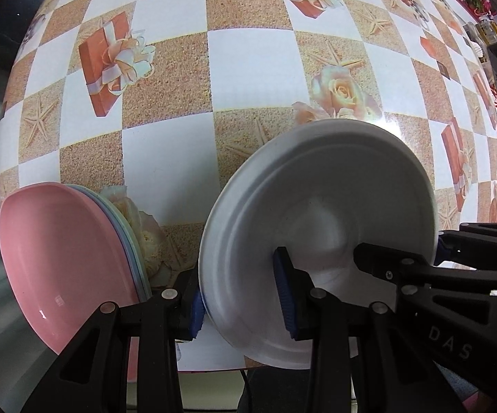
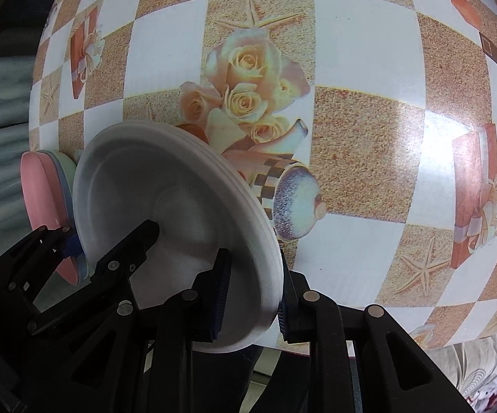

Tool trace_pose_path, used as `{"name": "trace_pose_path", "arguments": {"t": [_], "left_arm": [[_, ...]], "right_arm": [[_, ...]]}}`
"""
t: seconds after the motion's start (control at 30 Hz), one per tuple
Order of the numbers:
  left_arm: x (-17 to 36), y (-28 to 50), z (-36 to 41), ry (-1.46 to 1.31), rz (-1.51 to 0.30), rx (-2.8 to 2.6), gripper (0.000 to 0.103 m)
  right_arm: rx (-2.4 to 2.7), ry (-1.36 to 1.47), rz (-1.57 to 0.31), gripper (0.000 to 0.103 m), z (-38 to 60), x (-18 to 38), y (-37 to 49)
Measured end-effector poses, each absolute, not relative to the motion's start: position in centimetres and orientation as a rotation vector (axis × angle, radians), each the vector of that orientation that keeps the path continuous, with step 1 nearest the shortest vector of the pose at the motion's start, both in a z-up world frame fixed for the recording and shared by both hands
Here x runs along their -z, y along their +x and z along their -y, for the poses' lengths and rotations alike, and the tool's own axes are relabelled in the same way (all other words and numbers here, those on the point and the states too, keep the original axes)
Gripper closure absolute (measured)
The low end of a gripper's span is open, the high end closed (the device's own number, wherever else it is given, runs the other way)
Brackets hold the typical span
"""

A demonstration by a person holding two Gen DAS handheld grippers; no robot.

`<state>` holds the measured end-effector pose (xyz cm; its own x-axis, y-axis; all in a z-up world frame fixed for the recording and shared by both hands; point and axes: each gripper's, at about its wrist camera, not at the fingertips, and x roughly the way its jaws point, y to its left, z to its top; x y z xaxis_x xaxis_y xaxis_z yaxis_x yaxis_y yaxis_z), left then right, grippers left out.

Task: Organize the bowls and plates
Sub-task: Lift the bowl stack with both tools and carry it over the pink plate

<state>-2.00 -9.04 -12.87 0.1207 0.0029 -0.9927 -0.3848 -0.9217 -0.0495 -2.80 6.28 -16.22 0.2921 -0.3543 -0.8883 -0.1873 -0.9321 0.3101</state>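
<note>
Both grippers are on the same white plate (image 1: 320, 227) rn — left gripper (image 1: 243, 306) clamps its left rim w/ the blue pads, right gripper (image 2: 250, 304) is clenched on the opposite rim, so the plate hangs tilted on edge over the near edge of the desk (image 1: 248, 65), which has a checkered cloth w/ roses and gift boxes. Just to the left sits a stack of plates (image 1: 76, 261) — pink one on top, pale blue/green ones under it, near the desk's left corner, close beside the white plate but can't tell if touching
</note>
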Motion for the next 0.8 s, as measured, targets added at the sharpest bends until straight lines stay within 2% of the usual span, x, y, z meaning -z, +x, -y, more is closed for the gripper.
{"name": "trace_pose_path", "arguments": {"t": [0.4,0.63,0.8], "left_arm": [[12.0,-1.8,8.8,-2.081,-0.4,-1.867,0.065],[12.1,-0.9,8.2,-2.104,-0.369,-1.817,0.066],[10.3,-1.3,8.2,-2.06,-0.363,-1.863,0.066]], "right_arm": [[1.698,2.426,0.52,0.077,-6.4,16.6,-2.5],[1.674,2.473,0.457,0.077,-6.4,16.3,-1.4],[1.701,2.457,0.441,0.077,-6.5,14.8,-1.8]]}}
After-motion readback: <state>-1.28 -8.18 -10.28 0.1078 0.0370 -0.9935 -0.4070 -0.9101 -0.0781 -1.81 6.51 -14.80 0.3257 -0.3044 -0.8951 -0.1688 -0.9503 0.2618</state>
